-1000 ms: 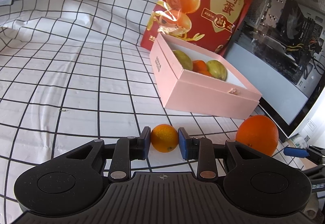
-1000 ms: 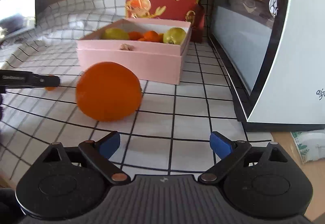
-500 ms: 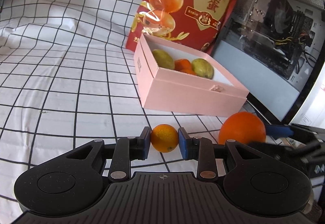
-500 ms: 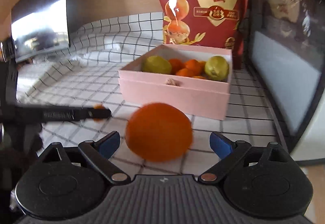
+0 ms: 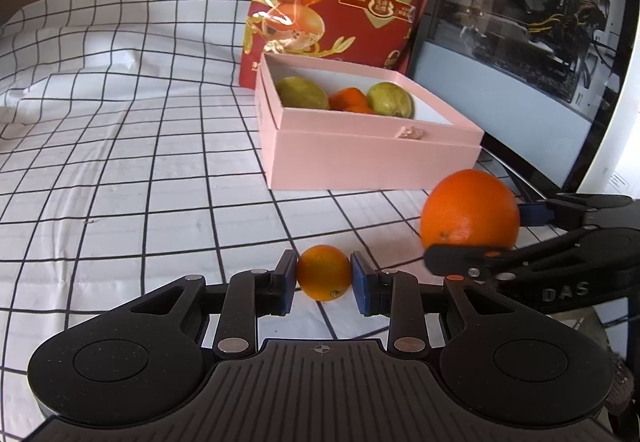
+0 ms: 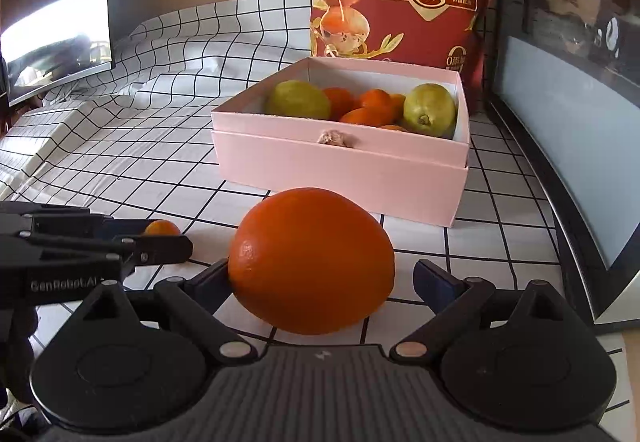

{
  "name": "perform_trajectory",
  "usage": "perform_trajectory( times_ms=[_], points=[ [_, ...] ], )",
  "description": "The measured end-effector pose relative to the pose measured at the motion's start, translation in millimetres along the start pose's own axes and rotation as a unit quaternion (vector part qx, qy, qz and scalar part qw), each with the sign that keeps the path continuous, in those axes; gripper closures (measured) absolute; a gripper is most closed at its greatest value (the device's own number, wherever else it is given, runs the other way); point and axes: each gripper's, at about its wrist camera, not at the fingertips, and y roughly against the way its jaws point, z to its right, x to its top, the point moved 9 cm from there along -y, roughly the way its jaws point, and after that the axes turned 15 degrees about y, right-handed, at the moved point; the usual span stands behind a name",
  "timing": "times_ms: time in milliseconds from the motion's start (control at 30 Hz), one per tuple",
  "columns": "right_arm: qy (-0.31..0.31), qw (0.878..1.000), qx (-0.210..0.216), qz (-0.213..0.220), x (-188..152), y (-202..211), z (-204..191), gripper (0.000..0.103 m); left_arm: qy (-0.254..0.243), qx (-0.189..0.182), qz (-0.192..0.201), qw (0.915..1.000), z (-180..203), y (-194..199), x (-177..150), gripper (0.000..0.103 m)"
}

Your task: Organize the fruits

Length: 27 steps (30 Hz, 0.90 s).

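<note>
- Left gripper (image 5: 324, 278): pads pressed on a small orange (image 5: 323, 273), which is held between them above the checked cloth (image 5: 140, 169).
- Right gripper (image 6: 320, 274): jaws wide; large orange (image 6: 312, 262) sits between them. Left pad looks to be touching the peel, though the fruit hides the contact; right pad stands clear. No grip yet.
- Pink box (image 6: 340, 165): open, ahead of both grippers, holding two green fruits and several small oranges; free space appears toward its right side.
- Step in hand, judged: close evenly on the large orange at its widest girth, centring it first so it does not roll; carry each fruit over the box wall and lower it into a gap rather than onto other fruit.
- Surface: cloth wrinkled toward the far left, flat near the box.
- Room: red snack bag (image 5: 348, 1) upright behind the box; glass-sided computer case (image 5: 540, 33) to the right; dark screen (image 6: 56, 21) far left.
</note>
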Motion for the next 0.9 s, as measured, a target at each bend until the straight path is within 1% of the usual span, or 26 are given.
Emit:
perform_trajectory(
  times_ms=[233, 433, 567, 667, 833, 900],
  points=[
    [-0.013, 0.999, 0.014, -0.026, 2.6, -17.6, 0.2, 0.007, 0.002, -0.009, -0.003, 1.0, 1.5, 0.7, -2.8, 0.069],
    [-0.008, 1.0, 0.016, -0.019, 3.1, -19.2, -1.7, 0.011, 0.005, -0.012, -0.003, 0.9999, 1.1, 0.0, -2.2, 0.069],
    [0.008, 1.0, 0.017, -0.01, 4.8, -17.1, -7.1, 0.02, 0.006, -0.012, -0.002, 0.9999, 1.3, 0.6, -3.1, 0.069],
    [0.021, 1.0, 0.008, -0.008, 5.6, -16.0, -10.2, 0.02, 0.005, -0.012, -0.002, 0.9999, 1.0, 0.6, -3.4, 0.069],
    [0.006, 1.0, 0.019, -0.007, 5.1, -16.1, -6.0, 0.02, 0.007, -0.015, -0.004, 0.9999, 2.1, 0.1, -3.9, 0.069],
    [0.002, 1.0, 0.023, -0.008, 5.3, -16.8, -5.0, 0.021, 0.006, -0.022, -0.005, 0.9997, 3.3, 0.3, -1.8, 0.069]
  ],
)
